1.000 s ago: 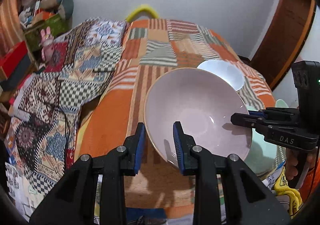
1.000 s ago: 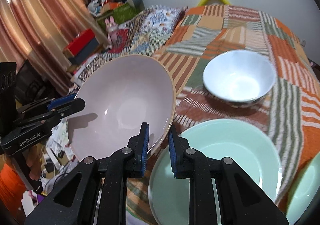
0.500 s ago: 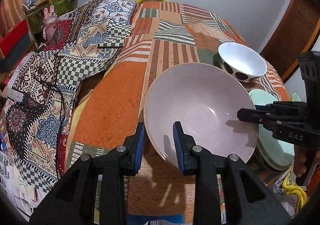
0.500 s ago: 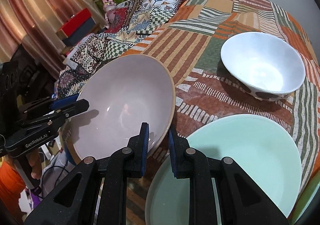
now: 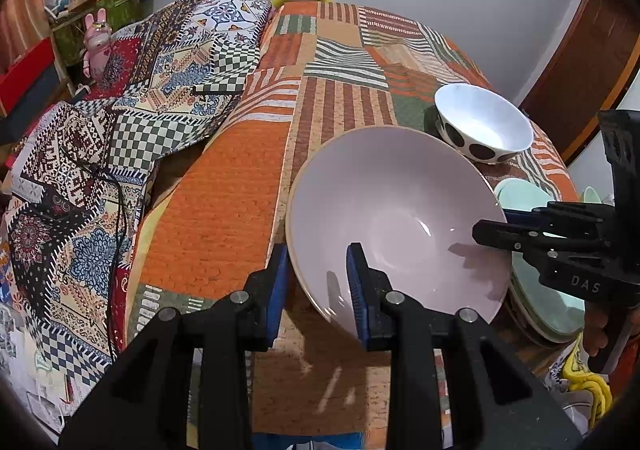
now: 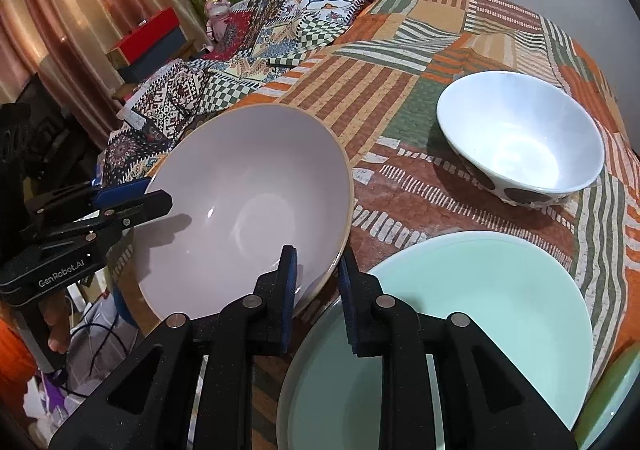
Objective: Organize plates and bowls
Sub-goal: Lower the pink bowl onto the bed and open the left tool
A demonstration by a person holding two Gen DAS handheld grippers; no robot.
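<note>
The big pink bowl sits lower than a second ago, now down near the patchwork tablecloth, at the near edge of the table and tilted. The left gripper pinches its near rim, as it did before. The right gripper straddles the opposite rim, and its jaws have just been opening; a small gap shows beside the rim, so its grip looks slack. The white spotted bowl stands farther back on the right, and the green plate lies just right of the pink bowl.
</note>
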